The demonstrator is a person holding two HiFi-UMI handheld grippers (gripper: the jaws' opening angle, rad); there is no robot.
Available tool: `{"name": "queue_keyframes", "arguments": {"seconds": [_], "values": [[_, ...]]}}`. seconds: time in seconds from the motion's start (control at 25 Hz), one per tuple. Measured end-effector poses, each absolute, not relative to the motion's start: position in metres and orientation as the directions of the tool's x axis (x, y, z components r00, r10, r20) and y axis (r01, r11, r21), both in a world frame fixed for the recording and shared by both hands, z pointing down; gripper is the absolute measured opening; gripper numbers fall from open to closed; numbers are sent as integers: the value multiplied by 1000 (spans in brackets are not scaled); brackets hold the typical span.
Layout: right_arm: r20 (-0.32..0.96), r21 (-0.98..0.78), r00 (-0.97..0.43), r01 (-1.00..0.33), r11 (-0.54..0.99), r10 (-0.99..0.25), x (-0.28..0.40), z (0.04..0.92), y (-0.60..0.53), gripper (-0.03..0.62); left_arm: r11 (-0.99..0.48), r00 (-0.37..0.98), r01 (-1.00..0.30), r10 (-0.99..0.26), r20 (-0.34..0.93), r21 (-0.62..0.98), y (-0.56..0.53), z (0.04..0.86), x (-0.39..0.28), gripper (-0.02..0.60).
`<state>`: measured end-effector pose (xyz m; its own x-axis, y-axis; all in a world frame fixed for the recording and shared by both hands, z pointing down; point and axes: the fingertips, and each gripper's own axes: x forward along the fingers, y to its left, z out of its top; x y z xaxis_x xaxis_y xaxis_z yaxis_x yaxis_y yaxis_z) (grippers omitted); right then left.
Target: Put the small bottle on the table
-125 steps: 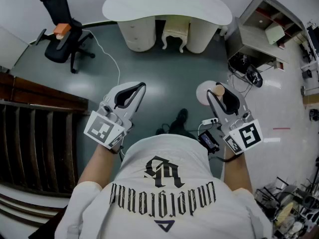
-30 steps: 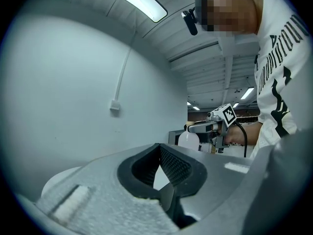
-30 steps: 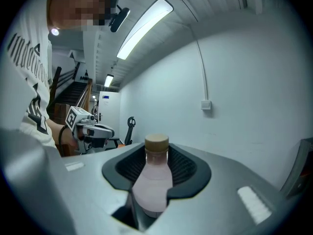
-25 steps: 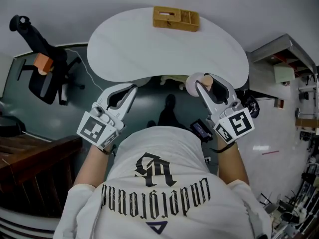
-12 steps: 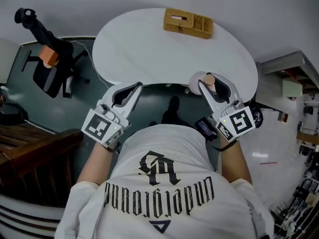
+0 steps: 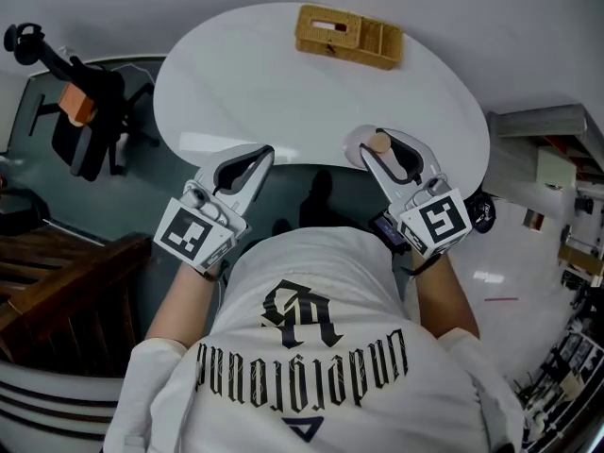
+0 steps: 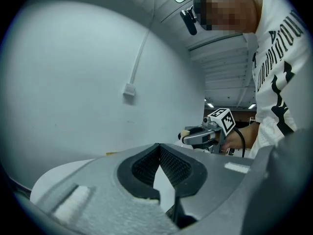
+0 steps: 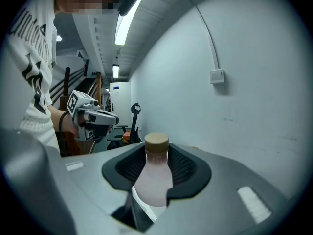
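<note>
Small bottle (image 8: 154, 176): pale, milky body with a tan cap (image 8: 157, 141), clamped at the shoulder between the right tool's dark ribbed pads.
Bottle axis: the long axis runs about vertical, crosswise to the reach of the jaws, with the cap pointing up and the wider body hanging below the pads.
Bottle from above: in the head view the small bottle (image 6: 359, 147) reads as a round white body with the cap near its middle, which fits an upright pose.
Bottle place: at the near edge of the white table (image 6: 283, 83). The base is hidden, so whether it touches the tabletop cannot be told, though it looks to be held just above it.
Right gripper (image 6: 376, 149): its jaws are closed onto the bottle from both sides. It is held forward on the person's right side, with its marker cube toward the body.
Left gripper (image 7: 159, 148): the pads meet at their tips with nothing between them, and only white table shows through the gap lower down.
Left gripper place: in the head view the left gripper (image 6: 257, 159) sits at the table's near edge, well apart from the right one.
Woven box (image 6: 349, 34): on the far side of the table, well away from both tools.
Office chair (image 6: 83, 111): on the floor to the left of the table.
</note>
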<state>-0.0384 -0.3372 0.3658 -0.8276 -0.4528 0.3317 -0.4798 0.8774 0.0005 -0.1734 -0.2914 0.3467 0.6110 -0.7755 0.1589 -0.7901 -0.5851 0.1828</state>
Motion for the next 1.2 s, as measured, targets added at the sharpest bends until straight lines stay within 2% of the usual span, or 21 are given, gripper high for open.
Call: {"name": "queue_keyframes", "arguments": {"seconds": [1.2], "values": [[534,-118,-786,-436,892,-313,-4,536,-465,138,-555,640,-768,-675,367,319,-424,482,-115,8]]}}
